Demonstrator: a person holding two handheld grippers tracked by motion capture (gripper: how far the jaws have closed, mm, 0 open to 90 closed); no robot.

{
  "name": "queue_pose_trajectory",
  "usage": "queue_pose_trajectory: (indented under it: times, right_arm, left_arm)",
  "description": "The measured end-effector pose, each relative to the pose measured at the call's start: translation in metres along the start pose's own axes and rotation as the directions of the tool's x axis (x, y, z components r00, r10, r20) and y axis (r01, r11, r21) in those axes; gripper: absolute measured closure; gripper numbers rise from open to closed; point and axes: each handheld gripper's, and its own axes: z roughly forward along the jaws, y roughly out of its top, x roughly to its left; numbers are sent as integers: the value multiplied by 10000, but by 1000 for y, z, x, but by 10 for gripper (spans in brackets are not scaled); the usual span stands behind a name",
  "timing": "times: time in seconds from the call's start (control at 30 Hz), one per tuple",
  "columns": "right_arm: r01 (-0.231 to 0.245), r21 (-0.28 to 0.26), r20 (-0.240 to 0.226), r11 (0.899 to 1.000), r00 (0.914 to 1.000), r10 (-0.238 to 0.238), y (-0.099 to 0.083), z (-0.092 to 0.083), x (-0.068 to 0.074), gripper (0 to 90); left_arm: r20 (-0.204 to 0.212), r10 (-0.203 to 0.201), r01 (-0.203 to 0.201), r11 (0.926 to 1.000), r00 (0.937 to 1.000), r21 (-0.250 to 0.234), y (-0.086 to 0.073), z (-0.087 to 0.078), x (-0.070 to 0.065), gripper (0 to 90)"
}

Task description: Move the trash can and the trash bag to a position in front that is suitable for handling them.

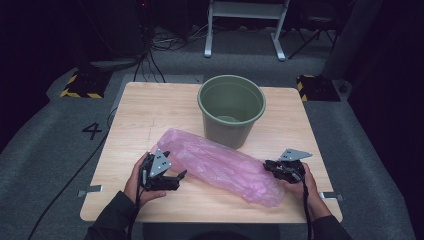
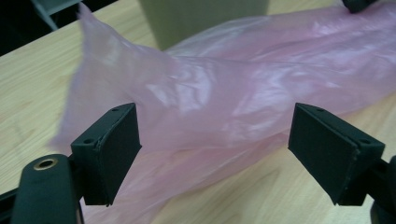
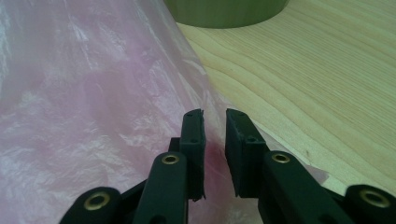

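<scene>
Left gripper (image 2: 215,154) wide open at bag's (image 1: 215,165) 9 o'clock end; right gripper (image 3: 215,140) nearly closed, film between jaws. Pinch one layer only.

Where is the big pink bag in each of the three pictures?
High view: the pink bag lies slantwise across the near half of the table, between the two grippers.
Left gripper view: the bag spreads across the middle and upper right, beyond the wide-open jaws.
Right gripper view: the bag covers the left side, its edge running down between the nearly closed jaws.
Shared landmark: the green bucket, standing just behind the bag.
</scene>
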Motion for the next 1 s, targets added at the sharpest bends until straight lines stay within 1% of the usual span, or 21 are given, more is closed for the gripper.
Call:
queue_pose_trajectory:
  times: [0.13,0.2,0.23,0.3,0.37,0.4,0.43,0.47,0.5,0.53,0.57,0.63,0.67,0.7,0.73,0.77,0.8,0.83,0.87,0.93,1.0]
  right_arm:
    - [-31,-5,30,10000,10000,31,0,-1,0,777]
    - [-64,-10,-3,10000,10000,64,0,-1,0,772]
    - [-64,-10,-3,10000,10000,64,0,-1,0,772]
    - [-45,8,-14,10000,10000,45,0,0,0,769]
    - [-53,24,-50,10000,10000,53,1,0,1,761]
    - [-68,46,-91,10000,9999,68,1,1,2,752]
    - [-68,46,-91,10000,9999,68,1,1,2,752]
    - [-68,62,-109,10000,9999,69,1,1,2,749]
    - [-68,62,-109,10000,9999,69,1,1,2,749]
    - [-63,59,-121,10000,9999,64,1,2,2,746]
    - [-84,55,-159,9999,9998,85,1,2,2,741]
    - [-86,66,-188,9999,9998,87,1,2,2,739]
    - [-61,89,-209,9999,9998,63,1,3,3,731]
    - [-61,89,-209,9999,9998,63,1,3,3,731]
    - [-34,87,-251,10000,9997,37,1,3,3,725]
    - [-34,87,-251,10000,9997,37,1,3,3,725]
    - [-24,92,-308,10000,9995,27,1,3,4,716]
    - [-24,92,-308,10000,9995,27,1,3,4,716]
    - [-37,82,-372,10000,9993,40,1,3,4,703]
    - [-43,74,-413,10000,9991,46,1,4,5,697]
    - [-1,94,-554,10000,9985,6,1,4,6,668]
  left_arm:
    - [-222,-189,183,9994,9996,-295,1,-12,9,165]
    - [-160,-380,369,9973,9991,-629,5,-22,12,165]
    - [-160,-380,369,9973,9991,-629,5,-22,12,165]
    - [-289,-297,273,9964,9991,-805,7,-27,11,164]
    - [-196,-192,174,9959,9996,-892,10,-30,8,163]
    - [-13,130,-131,9957,9999,-914,13,-31,1,163]
    - [-13,130,-131,9957,9999,-914,13,-31,1,162]
    - [330,454,-425,9954,9984,-856,15,-28,-8,161]
    - [330,454,-425,9954,9984,-856,15,-28,-8,160]
    - [675,553,-503,9960,9962,-736,16,-24,-15,160]
    - [1030,723,-686,9968,9920,-399,17,-13,-24,160]
    - [1179,836,-815,9964,9895,-219,16,-6,-28,160]
    - [1380,930,-971,9950,9861,236,15,10,-37,159]
    - [1380,930,-971,9950,9861,236,15,10,-37,159]
    - [1270,864,-949,9935,9881,624,13,25,-43,160]
    - [1270,864,-949,9935,9881,624,13,25,-43,160]
    - [1001,627,-734,9915,9930,1072,9,40,-46,163]
    - [1001,627,-734,9915,9930,1072,9,40,-46,172]
    - [1207,350,-503,9907,9921,1265,4,50,-44,173]
    - [1234,331,-502,9892,9918,1379,1,55,-43,178]
    - [1334,169,-387,9859,9909,1625,-4,64,-37,224]
